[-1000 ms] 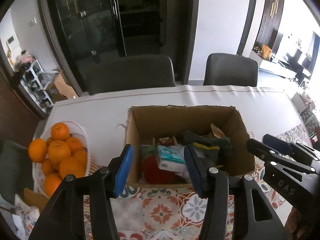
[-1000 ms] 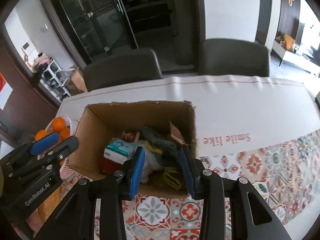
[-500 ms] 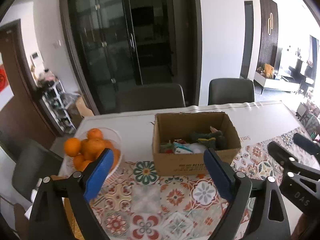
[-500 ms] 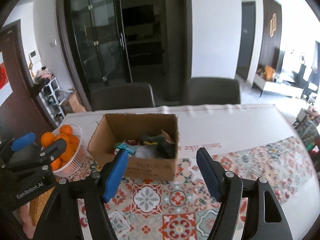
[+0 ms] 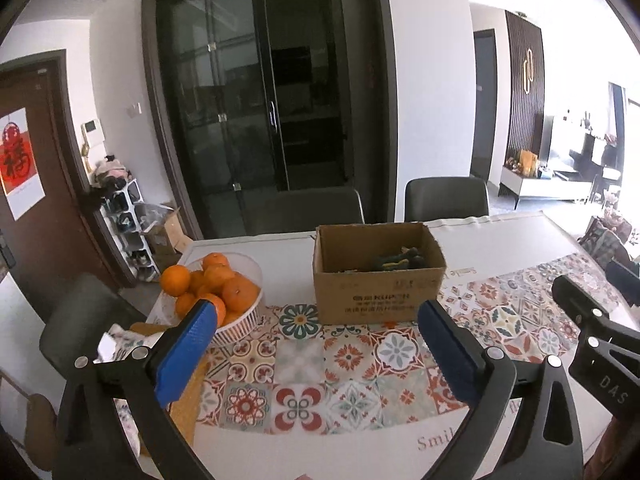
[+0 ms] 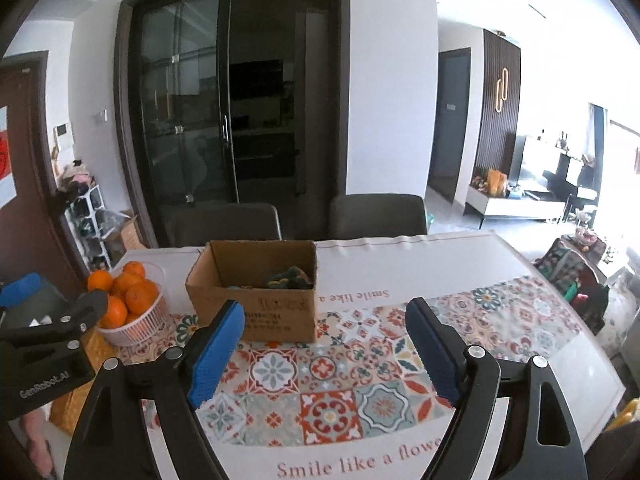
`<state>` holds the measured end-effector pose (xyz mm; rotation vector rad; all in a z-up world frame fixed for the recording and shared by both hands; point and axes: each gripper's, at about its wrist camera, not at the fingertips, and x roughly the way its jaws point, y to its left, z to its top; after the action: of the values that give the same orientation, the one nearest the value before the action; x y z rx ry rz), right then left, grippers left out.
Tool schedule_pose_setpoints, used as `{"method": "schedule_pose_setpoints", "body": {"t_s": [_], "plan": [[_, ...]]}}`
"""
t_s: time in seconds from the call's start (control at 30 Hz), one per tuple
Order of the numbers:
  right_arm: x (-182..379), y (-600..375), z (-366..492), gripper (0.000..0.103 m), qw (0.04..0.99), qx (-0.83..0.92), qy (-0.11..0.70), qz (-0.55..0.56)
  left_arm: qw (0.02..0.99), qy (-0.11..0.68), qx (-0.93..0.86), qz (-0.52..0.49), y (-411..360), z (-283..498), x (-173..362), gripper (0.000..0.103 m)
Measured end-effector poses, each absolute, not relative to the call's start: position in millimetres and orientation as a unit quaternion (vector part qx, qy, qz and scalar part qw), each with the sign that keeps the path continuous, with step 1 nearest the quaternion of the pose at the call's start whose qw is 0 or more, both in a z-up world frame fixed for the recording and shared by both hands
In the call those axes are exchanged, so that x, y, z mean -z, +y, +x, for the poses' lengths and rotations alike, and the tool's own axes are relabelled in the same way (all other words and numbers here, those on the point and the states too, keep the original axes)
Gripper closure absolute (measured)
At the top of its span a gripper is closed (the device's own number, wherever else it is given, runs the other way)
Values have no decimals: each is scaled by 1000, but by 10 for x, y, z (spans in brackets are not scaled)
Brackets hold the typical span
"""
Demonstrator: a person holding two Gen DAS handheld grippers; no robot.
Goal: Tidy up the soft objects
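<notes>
Grippers hang side by side above the patterned tablecloth (image 5: 304, 364), both tilted downward toward the cardboard box (image 5: 378, 280). Left gripper (image 5: 320, 354) has just been spreading its blue pads, now wide apart with nothing between them. Right gripper (image 6: 322, 356) likewise gapes, holding nothing. Soft objects (image 6: 288, 276) lie inside the box, beside the basket of oranges (image 5: 216, 292).
</notes>
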<state>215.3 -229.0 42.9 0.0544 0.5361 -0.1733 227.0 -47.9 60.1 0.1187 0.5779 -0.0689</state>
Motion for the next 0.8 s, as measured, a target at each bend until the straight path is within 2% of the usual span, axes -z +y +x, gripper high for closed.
{"method": "schedule_pose_setpoints", "body": {"t_s": [0.43, 0.8], "plan": [[-542, -2397, 1099, 19, 967, 68, 243, 31, 966, 251, 27, 50, -540, 1158, -734, 0], [-600, -2333, 492, 19, 972, 54, 228, 22, 969, 242, 19, 44, -449, 543, -780, 0]]}}
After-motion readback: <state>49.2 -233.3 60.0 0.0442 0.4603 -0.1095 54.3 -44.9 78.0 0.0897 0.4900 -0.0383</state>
